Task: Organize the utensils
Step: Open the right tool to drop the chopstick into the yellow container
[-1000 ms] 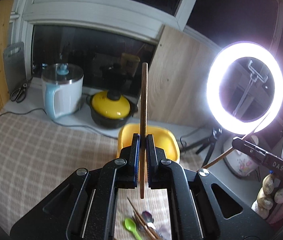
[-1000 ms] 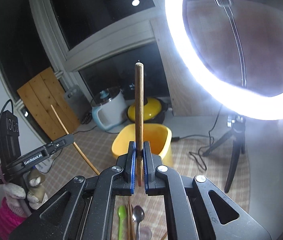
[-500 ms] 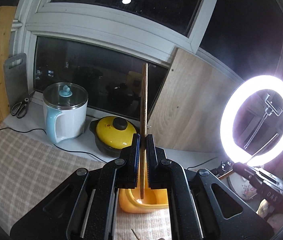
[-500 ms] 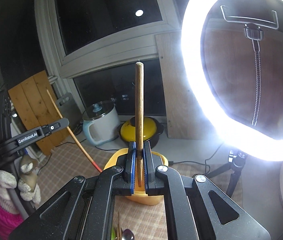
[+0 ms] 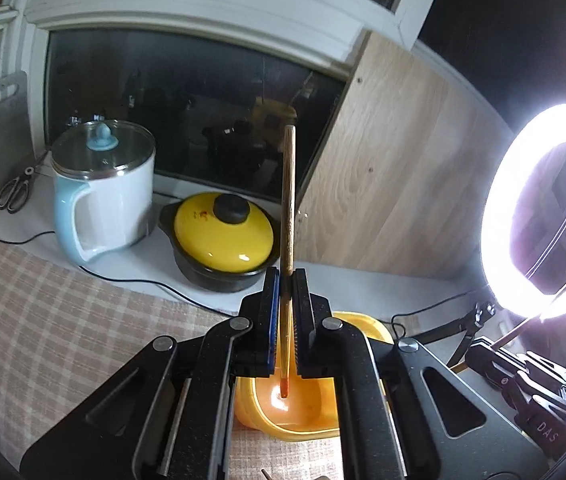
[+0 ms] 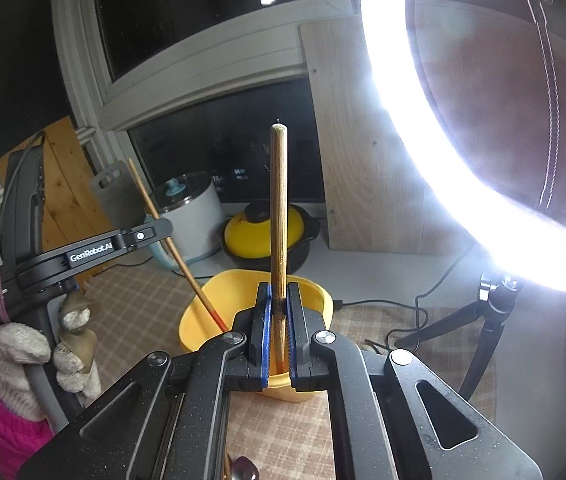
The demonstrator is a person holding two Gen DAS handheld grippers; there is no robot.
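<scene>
Left chopstick [image 5: 288,208] runs straight up frame centre in my left wrist view, long axis vertical, reddish tip down inside the yellow tub [image 5: 303,408]. Left gripper [image 5: 286,316] pitched downward, jaws pinching the stick low on its shaft. In my right wrist view the same stick slants from upper left down into the tub [image 6: 239,292].

Right chopstick [image 6: 279,216] also stands vertical at frame centre, blunt end up, lower end over the tub's near rim. Right gripper [image 6: 279,320] pinches it, tilted down likewise. A gloved hand [image 6: 23,352] holds the left tool at lower left.

Around: yellow-lidded pot [image 5: 223,236] and white kettle [image 5: 103,192] behind the tub, ring light [image 5: 543,208] at right edge, checked cloth [image 5: 43,320] under all. A spoon [image 6: 245,470] peeks at the bottom edge.
</scene>
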